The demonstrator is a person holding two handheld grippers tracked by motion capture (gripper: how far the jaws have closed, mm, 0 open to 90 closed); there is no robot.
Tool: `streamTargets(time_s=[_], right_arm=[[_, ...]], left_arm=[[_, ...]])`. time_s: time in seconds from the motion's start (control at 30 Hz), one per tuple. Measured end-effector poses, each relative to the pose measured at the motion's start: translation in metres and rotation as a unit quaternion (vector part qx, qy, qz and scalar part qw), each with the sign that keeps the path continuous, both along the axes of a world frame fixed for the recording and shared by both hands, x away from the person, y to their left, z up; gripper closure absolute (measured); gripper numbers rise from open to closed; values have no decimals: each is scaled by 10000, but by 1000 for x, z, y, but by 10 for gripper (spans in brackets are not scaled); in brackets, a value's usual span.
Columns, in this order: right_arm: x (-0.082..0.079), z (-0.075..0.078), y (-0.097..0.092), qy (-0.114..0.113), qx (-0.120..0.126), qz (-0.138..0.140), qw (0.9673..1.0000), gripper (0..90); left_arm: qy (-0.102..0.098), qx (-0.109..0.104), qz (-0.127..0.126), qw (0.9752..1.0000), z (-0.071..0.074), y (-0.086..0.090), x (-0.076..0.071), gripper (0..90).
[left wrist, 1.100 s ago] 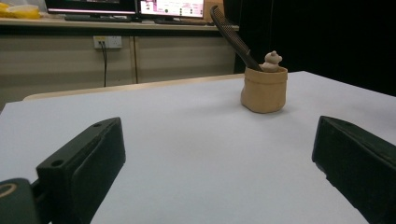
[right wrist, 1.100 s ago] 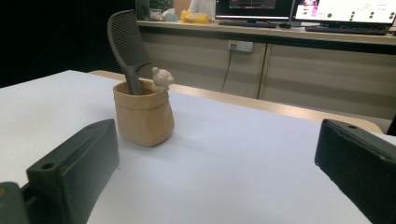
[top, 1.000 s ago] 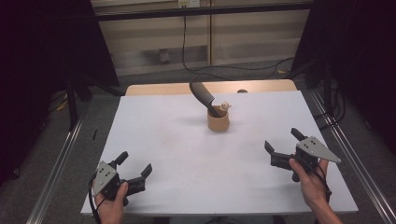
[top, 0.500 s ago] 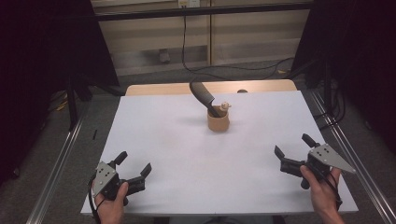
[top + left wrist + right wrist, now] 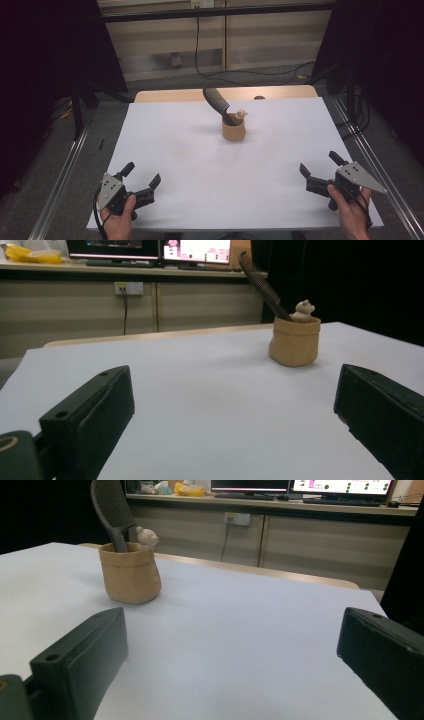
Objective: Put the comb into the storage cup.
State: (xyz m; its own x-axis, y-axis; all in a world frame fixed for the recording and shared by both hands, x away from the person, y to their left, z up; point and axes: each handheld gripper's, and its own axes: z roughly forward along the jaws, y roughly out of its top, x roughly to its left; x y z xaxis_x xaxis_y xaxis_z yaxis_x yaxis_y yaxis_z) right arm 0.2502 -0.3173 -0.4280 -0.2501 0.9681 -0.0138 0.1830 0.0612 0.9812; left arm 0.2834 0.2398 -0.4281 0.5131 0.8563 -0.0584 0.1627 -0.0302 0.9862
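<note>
A small tan pouch stands upright toward the far middle of the white table. A black comb leans out of it to the left, beside a small pale figurine. The pouch sits ahead and right in the left gripper view, with the comb and figurine. In the right gripper view the pouch is ahead and left, the comb above it. My left gripper rests open at the near left edge. My right gripper is open at the near right. Both hold nothing.
A wooden strip edges the table's far side. Cabinets with a wall socket and monitors stand beyond it. Metal rails run along both sides of the table. A cable trails over the floor behind.
My right gripper has drawn back toward the near right corner of the table, still open. The left gripper and the pouch have stayed put.
</note>
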Motion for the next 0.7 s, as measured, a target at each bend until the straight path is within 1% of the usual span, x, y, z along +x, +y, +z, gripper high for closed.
streamTargets(time_s=[0.07,0.17,0.2,0.27,0.33,0.43,0.47,0.53,0.63,0.7], right_arm=[[-2,-1,-2,5,19,-12,10000,0],[-5,-5,-3,46,-12,-83,10000,0],[-6,-6,-4,78,14,-101,9999,0],[-9,-8,-6,32,33,-254,9997,0],[-12,-8,-8,22,122,-292,9995,0],[-17,-8,-11,-5,179,-322,9993,0],[-18,-9,-11,4,162,-370,9992,0],[-20,-11,-10,35,36,-402,9992,0],[-18,-13,-9,42,23,-447,9990,0],[-16,-13,-9,28,51,-473,9989,0]], left_arm=[[-10,-72,7,10000,0,0,0,30],[-15,-33,-19,10000,0,-1,-1,29],[-19,-44,-28,10000,0,-1,-1,29],[-10,-18,-27,10000,0,-2,-2,29],[4,-16,-31,10000,0,-2,-2,29],[8,-41,3,10000,-1,-1,-2,29],[9,-43,12,10000,-1,-1,-2,29],[10,-68,33,10000,-1,-1,-1,29],[60,-29,68,10000,-1,-1,1,29],[68,-72,61,9999,-2,-1,3,30]])
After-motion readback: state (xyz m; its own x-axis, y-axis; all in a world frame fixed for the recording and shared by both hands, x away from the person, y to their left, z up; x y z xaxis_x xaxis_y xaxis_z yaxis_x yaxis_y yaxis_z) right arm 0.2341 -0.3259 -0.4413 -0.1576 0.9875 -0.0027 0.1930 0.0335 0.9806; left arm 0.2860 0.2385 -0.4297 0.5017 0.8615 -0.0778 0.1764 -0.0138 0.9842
